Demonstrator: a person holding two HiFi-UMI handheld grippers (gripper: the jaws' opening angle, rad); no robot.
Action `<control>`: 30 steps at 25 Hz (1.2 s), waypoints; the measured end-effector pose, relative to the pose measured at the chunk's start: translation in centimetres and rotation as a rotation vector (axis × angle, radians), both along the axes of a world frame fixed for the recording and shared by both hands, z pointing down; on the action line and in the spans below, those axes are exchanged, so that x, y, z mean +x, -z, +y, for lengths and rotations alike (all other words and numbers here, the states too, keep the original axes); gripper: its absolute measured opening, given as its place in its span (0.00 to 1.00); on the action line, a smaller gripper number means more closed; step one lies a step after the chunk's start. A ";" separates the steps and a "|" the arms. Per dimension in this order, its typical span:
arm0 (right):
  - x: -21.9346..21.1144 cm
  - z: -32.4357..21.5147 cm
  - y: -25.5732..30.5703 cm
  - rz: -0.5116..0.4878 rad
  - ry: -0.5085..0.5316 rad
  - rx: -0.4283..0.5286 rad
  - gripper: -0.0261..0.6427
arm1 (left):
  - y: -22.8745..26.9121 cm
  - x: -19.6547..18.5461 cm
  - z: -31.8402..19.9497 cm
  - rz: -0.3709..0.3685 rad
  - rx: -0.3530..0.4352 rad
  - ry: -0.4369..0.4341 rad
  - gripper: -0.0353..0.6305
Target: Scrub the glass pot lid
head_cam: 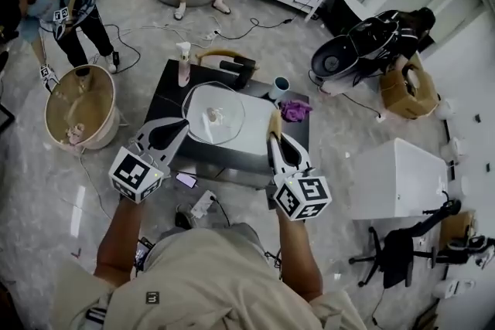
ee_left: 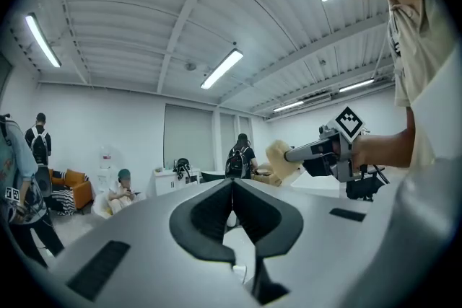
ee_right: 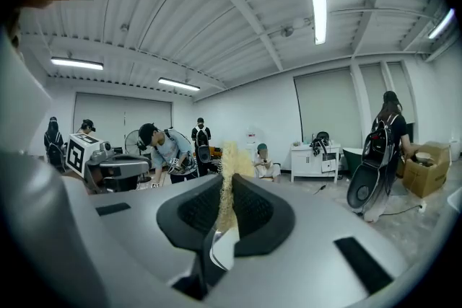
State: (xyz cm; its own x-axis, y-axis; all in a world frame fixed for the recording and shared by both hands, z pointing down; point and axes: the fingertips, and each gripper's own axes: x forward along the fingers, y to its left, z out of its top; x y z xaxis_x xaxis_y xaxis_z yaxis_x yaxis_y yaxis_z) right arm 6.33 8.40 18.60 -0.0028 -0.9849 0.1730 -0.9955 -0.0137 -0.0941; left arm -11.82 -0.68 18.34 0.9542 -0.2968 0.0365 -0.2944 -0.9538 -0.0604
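The round glass pot lid [head_cam: 214, 113] with its centre knob hovers over the black table [head_cam: 166, 85]. My left gripper [head_cam: 184, 125] meets the lid's left rim, and in its own view its jaws [ee_left: 232, 205] are pressed together, with the glass barely showing between them. At the lid's right edge, my right gripper [head_cam: 274, 133] is shut on a yellow sponge [head_cam: 274, 122]. That sponge [ee_right: 229, 173] sticks up between the right gripper's dark pads. From the left gripper view the sponge [ee_left: 280, 161] shows off to the right.
On the table stand a spray bottle [head_cam: 183, 64], a mug [head_cam: 279, 87], a purple cloth [head_cam: 295, 110] and a white board [head_cam: 246, 137]. A tan basin [head_cam: 80, 106] sits on the floor at left, a white box [head_cam: 394, 178] at right. Several people are at the back.
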 end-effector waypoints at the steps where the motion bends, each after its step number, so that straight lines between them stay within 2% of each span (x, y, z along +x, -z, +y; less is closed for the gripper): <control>1: -0.1 -0.3 0.0 0.004 0.001 -0.005 0.10 | 0.0 -0.1 -0.2 0.002 -0.003 -0.001 0.08; 8: 0.6 -3.5 -0.6 0.013 0.035 -0.025 0.10 | -0.8 0.0 -2.4 0.004 -0.025 0.039 0.08; 12: 1.3 -3.5 -1.4 -0.006 0.097 -0.054 0.10 | -0.9 0.0 -1.2 -0.022 -0.037 0.096 0.08; 16: 4.1 -6.1 0.7 0.036 0.184 -0.028 0.10 | 1.8 2.8 -2.1 0.019 -0.009 0.181 0.08; 21: 7.2 -10.6 -2.7 -0.007 0.228 -0.052 0.10 | -1.5 6.3 -4.4 -0.054 -0.010 0.208 0.08; 30: 9.2 -16.7 -7.9 -0.034 0.323 -0.144 0.10 | -5.4 9.3 -8.1 -0.092 -0.075 0.283 0.08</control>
